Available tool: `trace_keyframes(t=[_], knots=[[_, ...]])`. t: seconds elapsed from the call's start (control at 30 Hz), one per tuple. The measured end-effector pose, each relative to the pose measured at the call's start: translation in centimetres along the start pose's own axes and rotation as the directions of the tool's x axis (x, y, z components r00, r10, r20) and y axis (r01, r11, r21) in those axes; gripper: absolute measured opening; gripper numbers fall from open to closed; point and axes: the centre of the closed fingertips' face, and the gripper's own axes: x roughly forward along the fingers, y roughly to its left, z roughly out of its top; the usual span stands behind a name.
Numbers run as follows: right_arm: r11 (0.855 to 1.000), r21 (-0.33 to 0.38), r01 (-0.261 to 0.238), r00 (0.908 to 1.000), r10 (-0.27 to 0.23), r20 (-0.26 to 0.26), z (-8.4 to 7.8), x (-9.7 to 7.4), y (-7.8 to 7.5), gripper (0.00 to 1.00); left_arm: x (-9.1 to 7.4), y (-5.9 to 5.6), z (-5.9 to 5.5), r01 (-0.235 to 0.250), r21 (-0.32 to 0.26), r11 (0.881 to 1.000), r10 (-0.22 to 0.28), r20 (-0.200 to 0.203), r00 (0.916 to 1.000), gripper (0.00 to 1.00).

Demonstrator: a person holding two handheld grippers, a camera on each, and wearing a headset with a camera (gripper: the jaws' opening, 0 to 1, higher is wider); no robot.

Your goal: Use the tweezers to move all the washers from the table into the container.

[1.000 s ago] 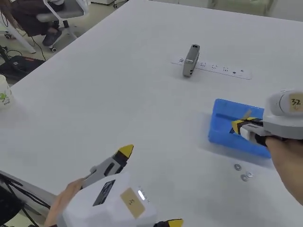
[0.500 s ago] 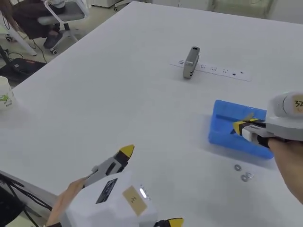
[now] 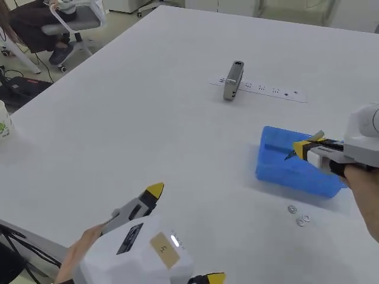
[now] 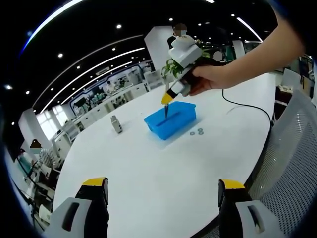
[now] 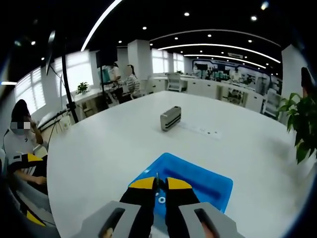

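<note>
Blue plastic container (image 3: pixel 284 177), right gripper (image 5: pixel 161 183) clamped on thin tweezers (image 4: pixel 166 113), left gripper (image 4: pixel 161 184) spread wide, round washers (image 3: pixel 303 220) nearby

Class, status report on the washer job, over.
Left gripper open, hovering. Right gripper shut on tweezers, tip over blue container. Washers on table beside it.

Blue container (image 3: pixel 277 170) upright; tweezers (image 3: pixel 291 155) tip over it; silver washers (image 3: pixel 292 209) just beside.

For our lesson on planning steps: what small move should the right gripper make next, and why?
Probably lift the tweezers out of the blue container and swing the right gripper toward the washers on the table beside it; they are not yet in. Whether the tips hold one is too small to tell.
</note>
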Motion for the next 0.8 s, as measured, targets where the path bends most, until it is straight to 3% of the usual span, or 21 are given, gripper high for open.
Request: trace_keyframes(t=[0.1, 0.43, 0.6, 0.8], knots=[[1.0, 0.002, -0.008, 0.9994, 0.008, 0.035, 0.6, -1.4, 0.5, 0.03, 0.0, 0.1, 0.0, -0.002, 0.0, 1.0, 0.002, 0.001, 1.0, 0.94], [1.0, -0.015, -0.019, 0.9978, 0.02, 0.063, 0.7, -4.5, 1.9, 0.02, 0.1, -0.1, -0.3, 0.005, 0.0, 1.0, -0.005, -0.013, 0.9999, 0.93], [0.999, -0.014, -0.037, 0.9987, 0.037, 0.033, -0.7, -5.0, 2.7, 0.02, 0.1, -0.1, -0.2, 0.007, -0.004, 1.0, -0.007, -0.011, 0.9999, 0.94], [1.0, -0.009, -0.028, 0.9989, 0.028, -0.037, -3.5, -5.1, 2.7, 0.02, 0.1, -0.2, -0.2, 0.012, -0.004, 1.0, -0.012, -0.012, 0.9999, 0.94]])
